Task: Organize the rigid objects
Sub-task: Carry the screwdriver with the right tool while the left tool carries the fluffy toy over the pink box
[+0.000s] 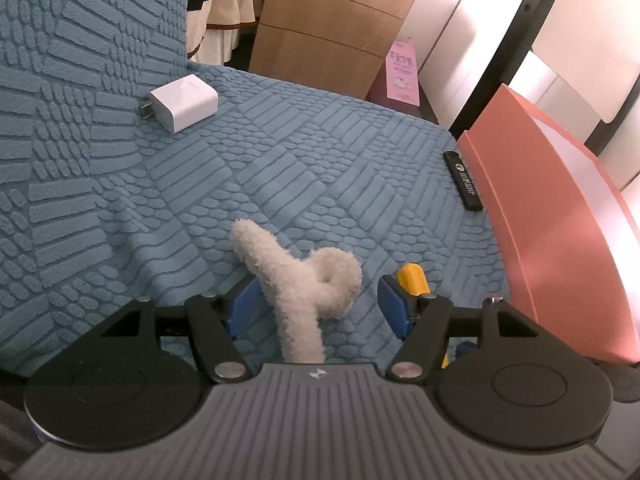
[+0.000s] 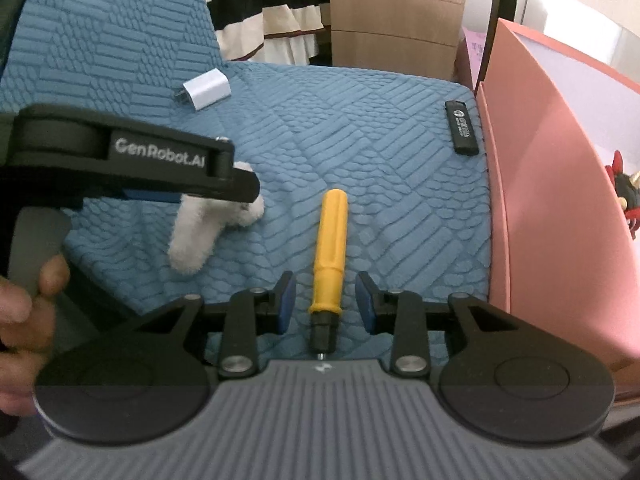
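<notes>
The left tool (image 1: 318,304) stands apart around the fluffy clip (image 1: 298,280), whose near end is hidden. The right tool (image 2: 326,304) stands apart around the yellow screwdriver (image 2: 330,248), its tip hidden.

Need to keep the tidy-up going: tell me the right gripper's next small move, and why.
Probably close the right gripper on the yellow screwdriver. Its handle lies between the open blue pads, untouched, and the pink box stands just to the right.

Fuzzy hair claw (image 1: 296,280) – ribbed blue cloth (image 1: 320,152)
</notes>
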Available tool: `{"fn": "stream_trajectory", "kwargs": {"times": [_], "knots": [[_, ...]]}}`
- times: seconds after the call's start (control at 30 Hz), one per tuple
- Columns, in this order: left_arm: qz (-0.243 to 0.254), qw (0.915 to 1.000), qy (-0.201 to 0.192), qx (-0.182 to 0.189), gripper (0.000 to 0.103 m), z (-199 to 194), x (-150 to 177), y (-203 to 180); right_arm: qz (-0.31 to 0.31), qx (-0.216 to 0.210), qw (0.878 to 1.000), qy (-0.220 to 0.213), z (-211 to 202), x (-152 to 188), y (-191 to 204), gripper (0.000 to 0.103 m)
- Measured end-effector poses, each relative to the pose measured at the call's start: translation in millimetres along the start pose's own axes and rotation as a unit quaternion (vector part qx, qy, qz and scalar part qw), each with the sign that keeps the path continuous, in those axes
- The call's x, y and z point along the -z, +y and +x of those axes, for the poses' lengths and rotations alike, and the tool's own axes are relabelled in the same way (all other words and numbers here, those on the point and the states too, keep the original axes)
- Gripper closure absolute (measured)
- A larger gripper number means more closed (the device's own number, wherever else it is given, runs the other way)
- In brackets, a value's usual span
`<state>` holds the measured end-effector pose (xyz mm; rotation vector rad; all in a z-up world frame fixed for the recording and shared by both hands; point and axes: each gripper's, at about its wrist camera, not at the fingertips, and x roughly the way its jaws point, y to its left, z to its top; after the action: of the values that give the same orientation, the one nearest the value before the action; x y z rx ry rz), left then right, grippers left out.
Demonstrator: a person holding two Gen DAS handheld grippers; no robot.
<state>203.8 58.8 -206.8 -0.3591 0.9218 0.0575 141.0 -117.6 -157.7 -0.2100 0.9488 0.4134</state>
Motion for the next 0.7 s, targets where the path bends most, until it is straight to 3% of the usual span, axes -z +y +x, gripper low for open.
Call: {"fn": "stream_trajectory", "kwargs": {"times": [0.2,0.7], "knots": [[0.021,0.9997,-0.01,-0.006,0.032,0.5,-1.8,-5.4,-0.001,0.003,1.0,0.005,4.1,1.0,0.8,0.082],[0.018,0.9996,-0.005,-0.022,0.033,6.4,-5.1,-2.5,-0.01,0.032,0.999,-0.02,1.4,-7.2,-3.8,0.084]]}}
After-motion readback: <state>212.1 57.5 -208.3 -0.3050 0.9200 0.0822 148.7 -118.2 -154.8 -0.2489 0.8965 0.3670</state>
